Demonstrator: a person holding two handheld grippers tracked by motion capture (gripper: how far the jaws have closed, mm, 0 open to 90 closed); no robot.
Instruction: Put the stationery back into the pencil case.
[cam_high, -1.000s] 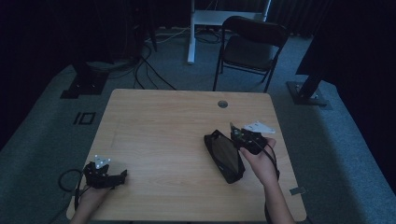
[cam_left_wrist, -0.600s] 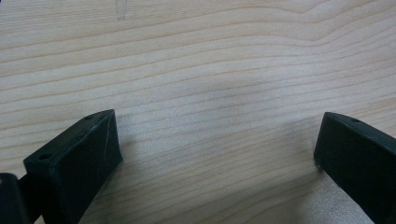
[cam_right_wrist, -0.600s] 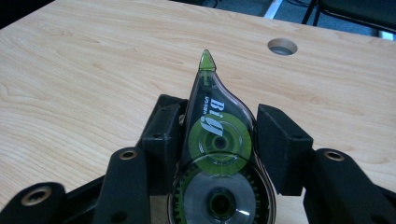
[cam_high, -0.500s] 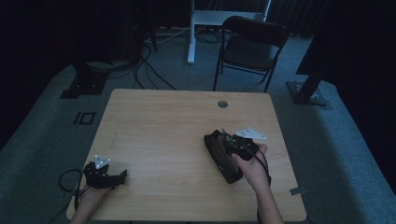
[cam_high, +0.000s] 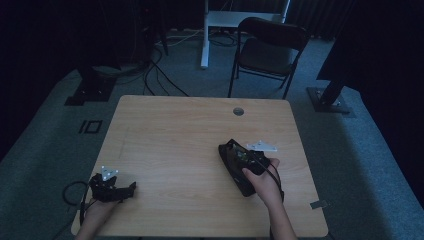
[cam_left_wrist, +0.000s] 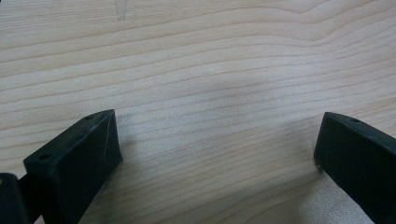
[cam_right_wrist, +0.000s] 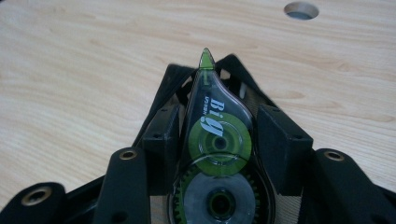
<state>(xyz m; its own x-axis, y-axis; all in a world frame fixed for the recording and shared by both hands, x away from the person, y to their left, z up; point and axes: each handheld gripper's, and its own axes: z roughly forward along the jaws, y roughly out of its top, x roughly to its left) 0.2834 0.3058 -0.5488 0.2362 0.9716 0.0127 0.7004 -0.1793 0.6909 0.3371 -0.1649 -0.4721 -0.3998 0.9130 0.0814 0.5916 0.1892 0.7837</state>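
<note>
Your right gripper has moved from the table's right edge to above the black pouch, at 4 o'clock from the centre. Its fingers are closed on a correction tape dispenser, probably for putting inside. Your left gripper stays resting at 8 o'clock, fingers wide apart, empty.

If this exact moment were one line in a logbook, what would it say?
right gripper: shut on correction tape, over open black pouch | left gripper: open, empty, near table front-left corner
</note>
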